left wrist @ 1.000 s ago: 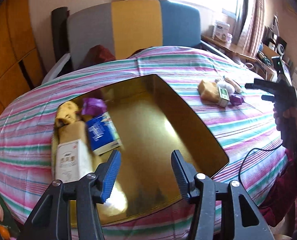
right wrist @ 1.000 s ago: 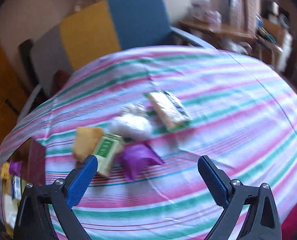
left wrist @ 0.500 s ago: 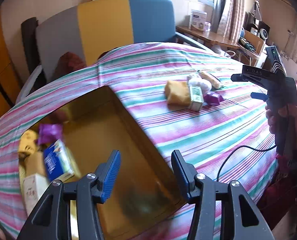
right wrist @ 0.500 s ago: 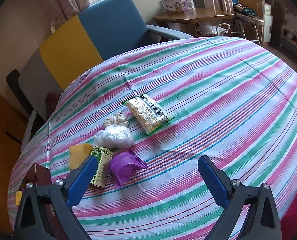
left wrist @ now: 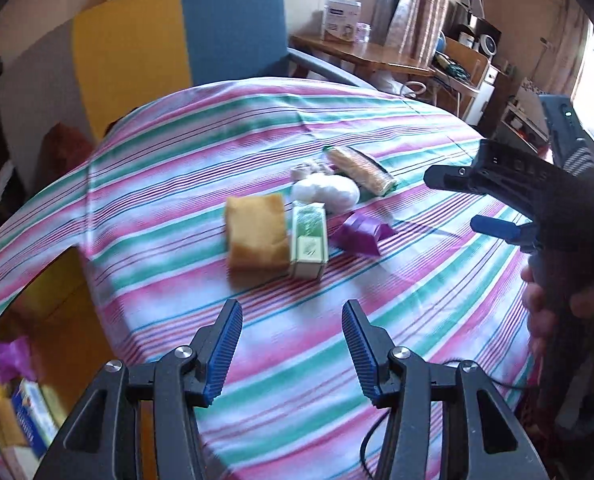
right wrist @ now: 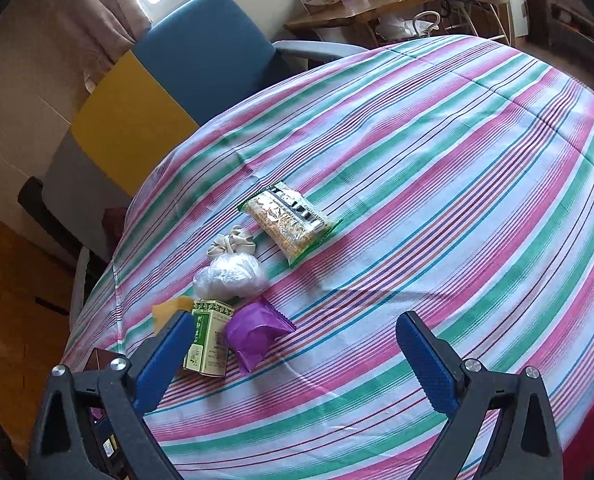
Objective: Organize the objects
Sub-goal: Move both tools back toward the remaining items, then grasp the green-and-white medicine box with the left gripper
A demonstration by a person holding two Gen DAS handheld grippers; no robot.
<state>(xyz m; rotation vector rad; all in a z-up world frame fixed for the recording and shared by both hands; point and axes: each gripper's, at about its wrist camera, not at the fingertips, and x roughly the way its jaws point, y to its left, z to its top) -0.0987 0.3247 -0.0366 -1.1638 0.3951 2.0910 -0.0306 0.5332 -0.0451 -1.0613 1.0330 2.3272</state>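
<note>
Left gripper [left wrist: 292,346] is seen released, nothing between the jaws, held above the striped tabletop [left wrist: 397,320]. The loose cluster lies straight ahead of it, further up the cloth: yellow sponge [left wrist: 257,236], green-and-white box [left wrist: 309,242] touching the sponge's right side, purple packet [left wrist: 361,234] just beside the box, white bag [left wrist: 325,192] behind them, snack packet [left wrist: 363,168] furthest back. The box's long axis runs roughly along the gripper's line of sight, so its narrow width would be presented to the jaws. Right gripper [right wrist: 293,354] is also released and empty; in its own view the box [right wrist: 211,340] and purple packet [right wrist: 255,334] sit just ahead, toward its left finger, which covers part of the box and most of the sponge [right wrist: 169,310]. Either hand is judged near enough; the right appears slightly closer to the purple packet. The gold tray [left wrist: 57,304] is cut off at the lower left of the left view, its contents blurred; a purple wrapper [left wrist: 11,358] and a blue box [left wrist: 33,416] are made out there. Print on all packets is unreadable.
</note>
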